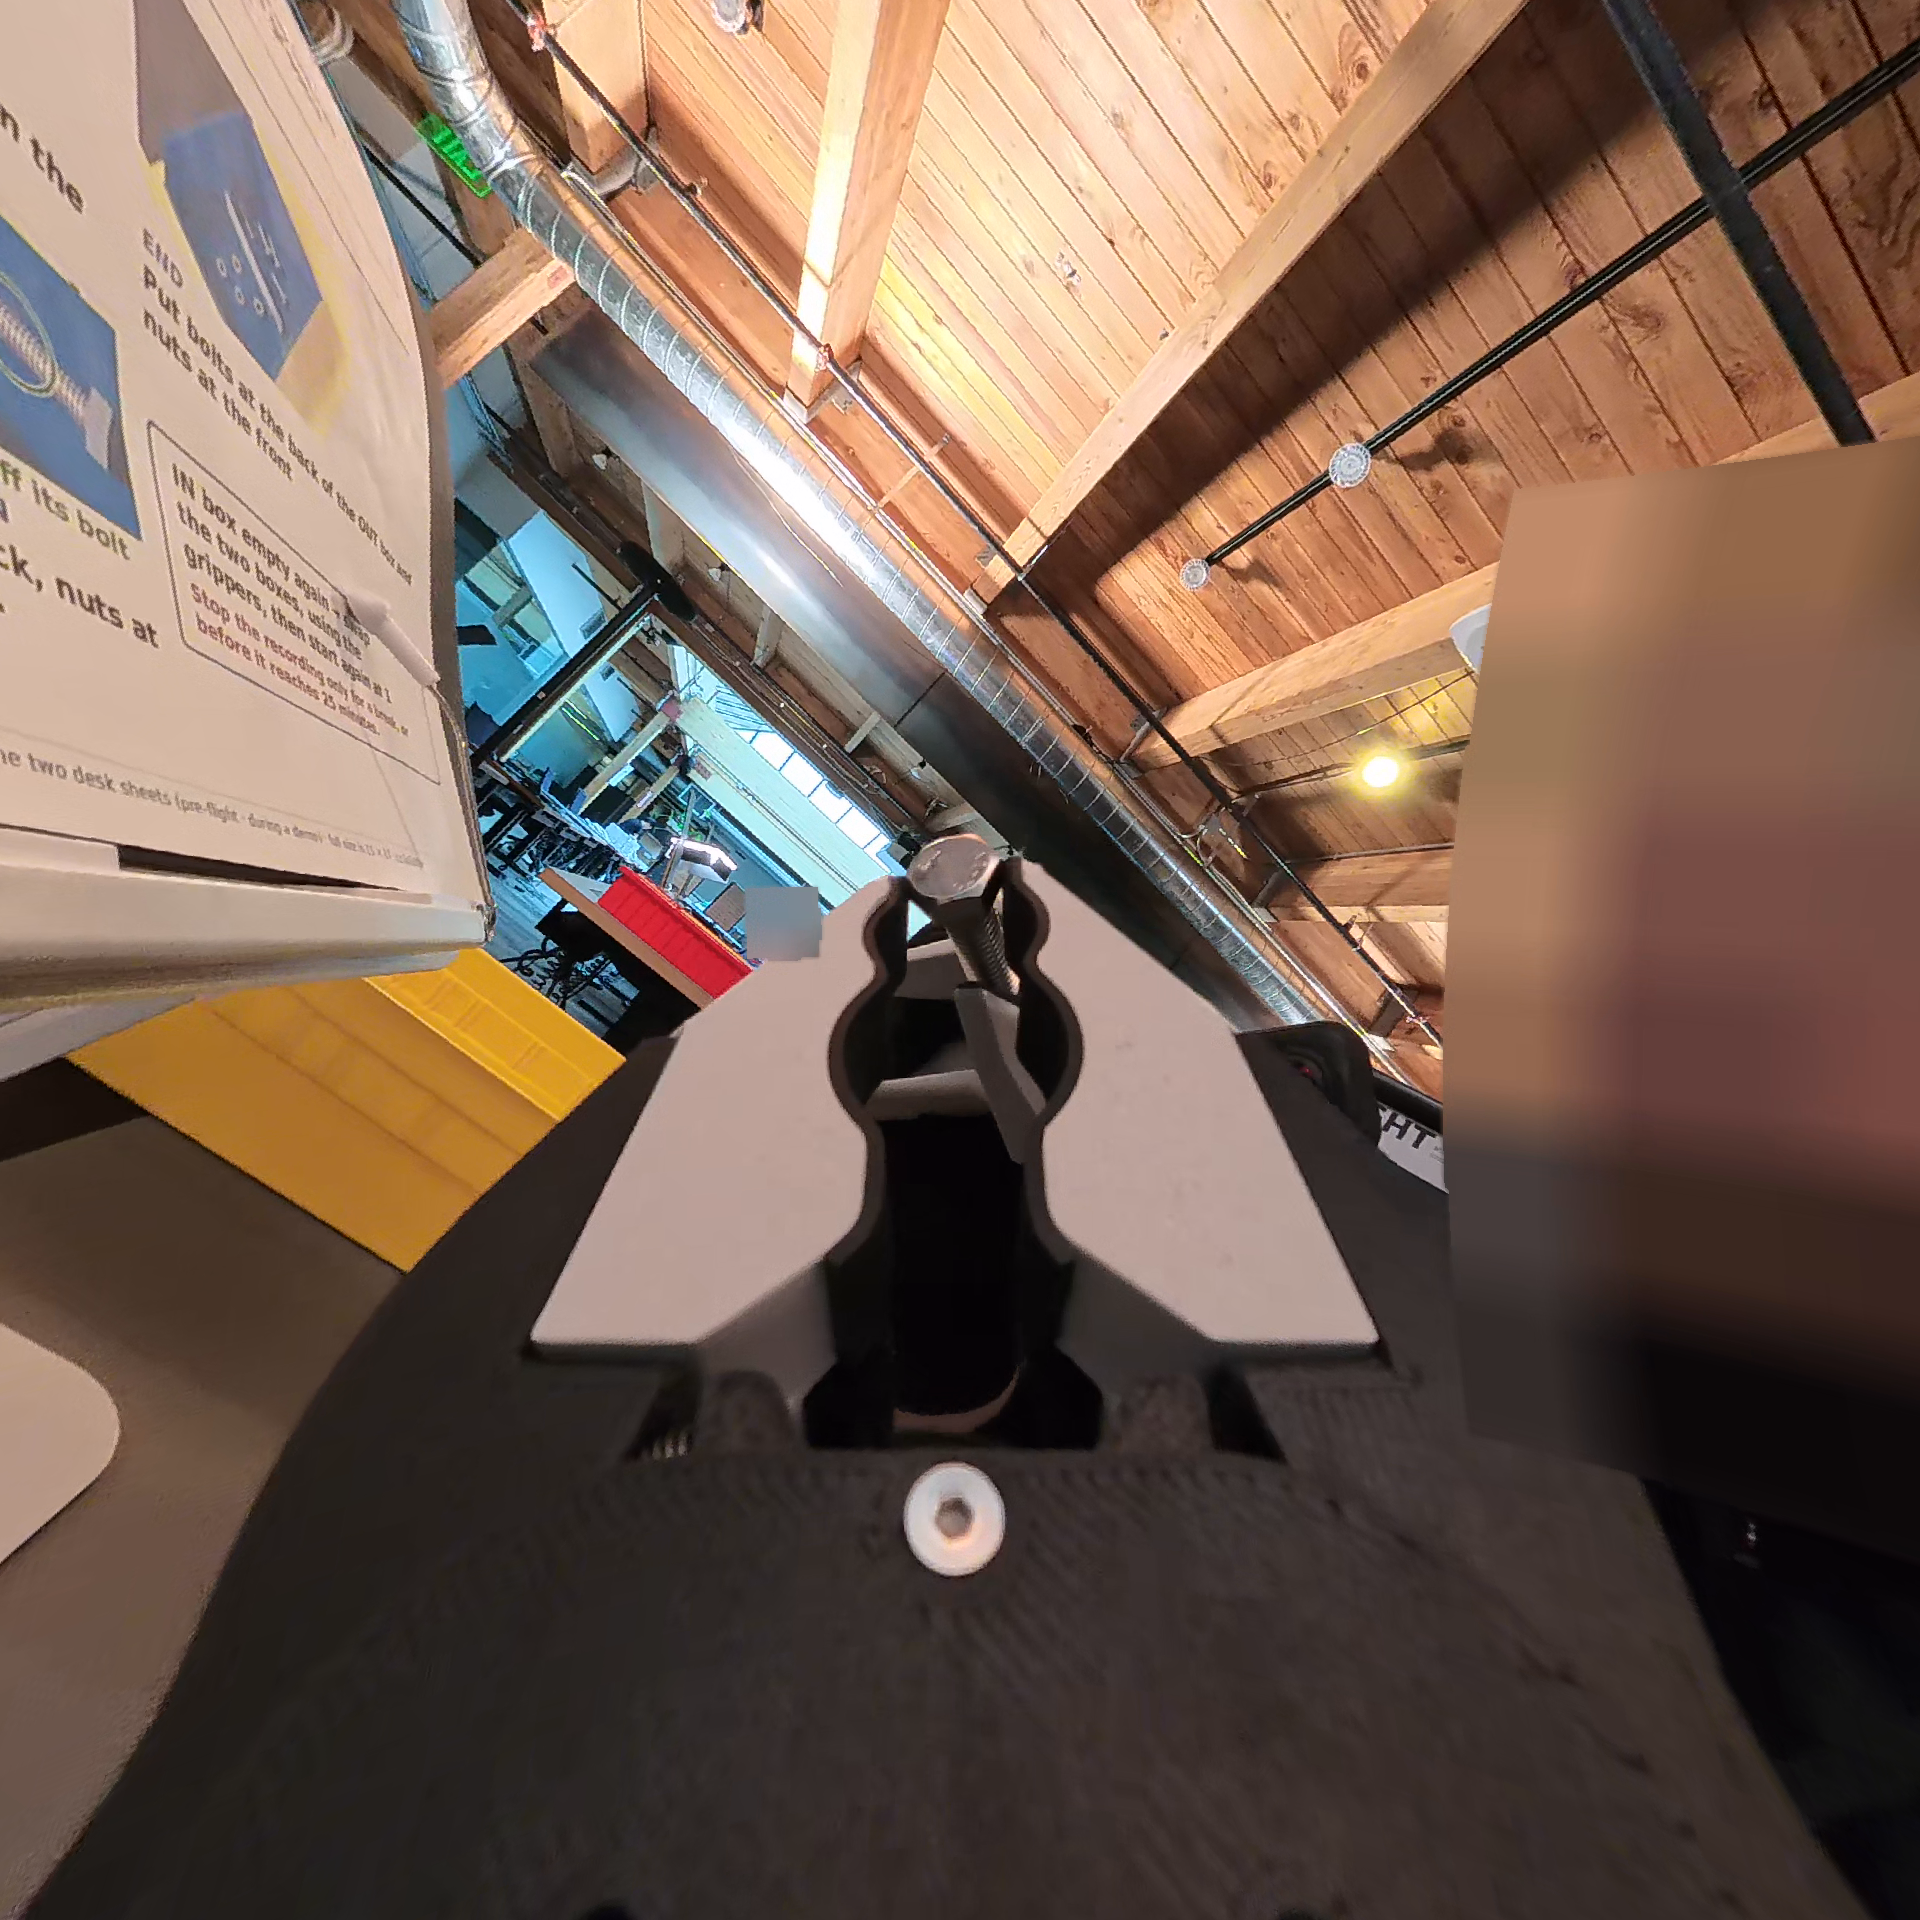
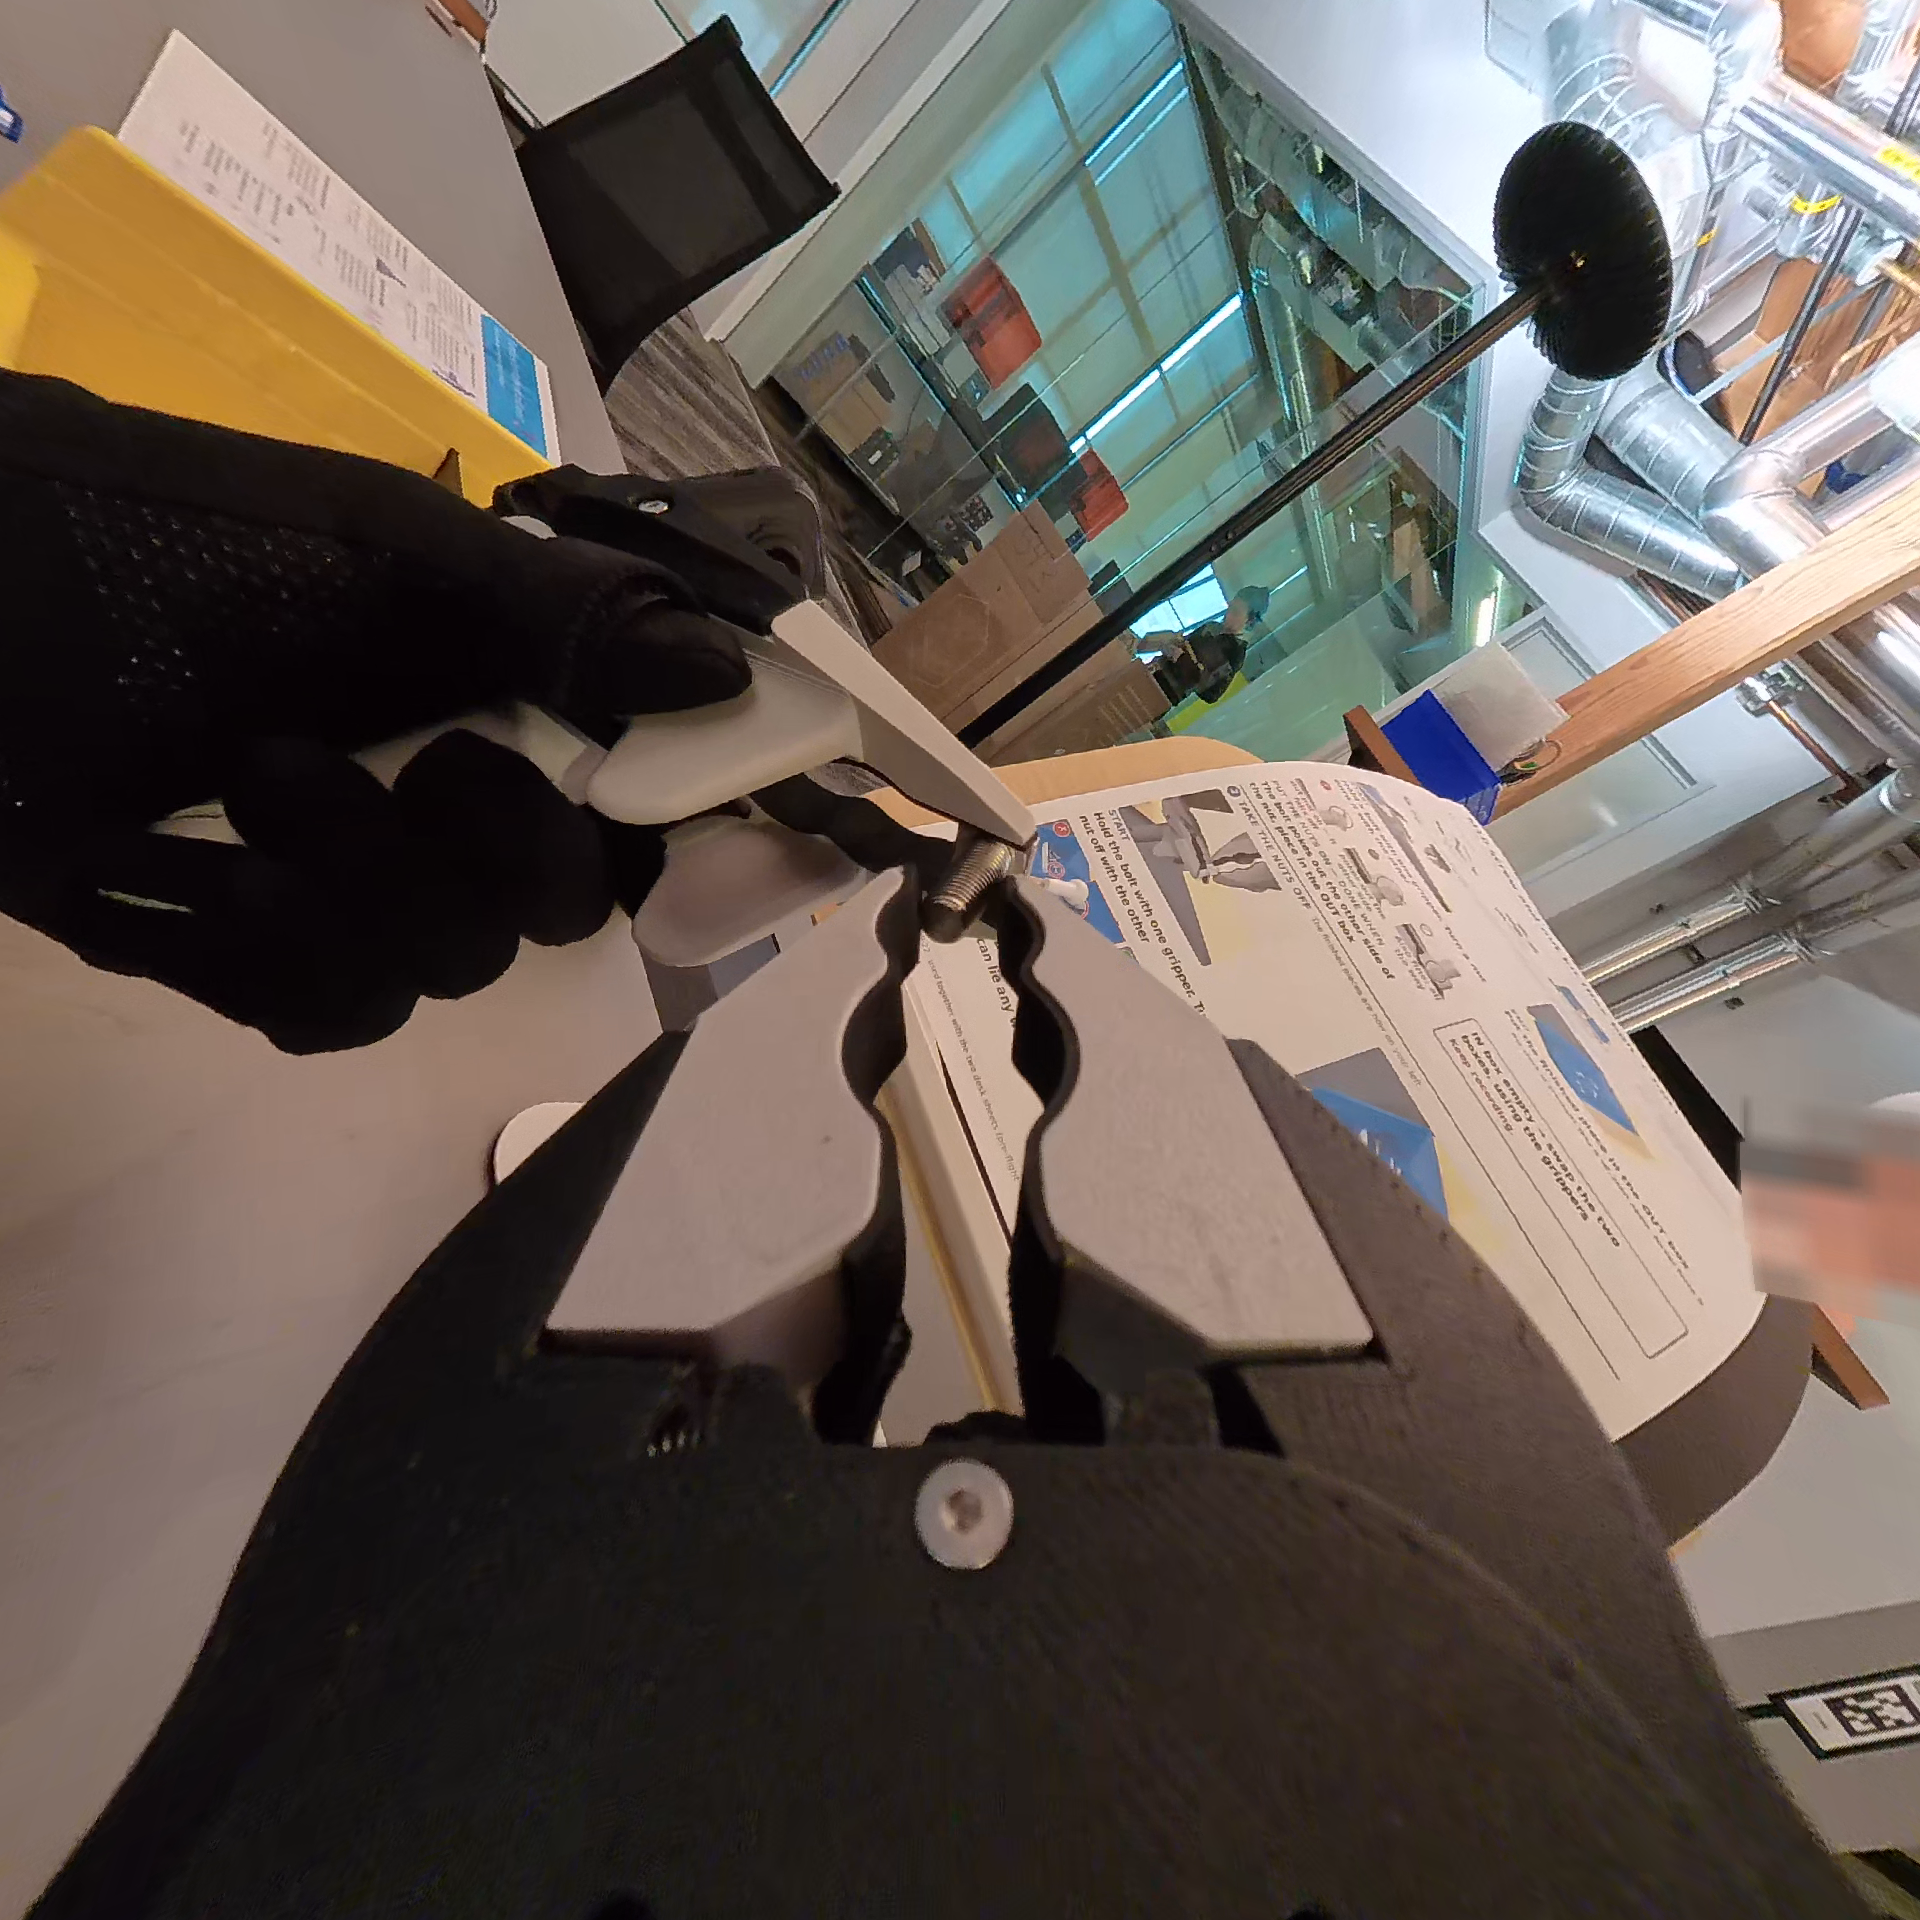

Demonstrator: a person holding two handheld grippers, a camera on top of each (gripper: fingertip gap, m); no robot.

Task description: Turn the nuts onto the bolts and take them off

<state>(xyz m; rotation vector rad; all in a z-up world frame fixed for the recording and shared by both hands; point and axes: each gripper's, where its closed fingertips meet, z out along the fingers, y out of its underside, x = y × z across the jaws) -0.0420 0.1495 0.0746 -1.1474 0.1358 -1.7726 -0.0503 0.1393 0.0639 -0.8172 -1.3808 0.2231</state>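
- Aloft above the bench [image 2: 312, 1195], my left gripper [image 1: 951, 914] pinches the bolt [image 1: 971, 914] near its head.
- My right gripper [image 2: 961, 920] closes around the threaded tip [image 2: 961, 894]; no nut is visible.
- Such shallow tip holds risk the bolt tilting or dropping.

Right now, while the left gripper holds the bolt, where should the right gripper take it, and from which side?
Take the free threaded end of the bolt, which juts from the left gripper toward the right gripper. Come head-on, one finger either side of the round shank; the left fingers occupy the head end.
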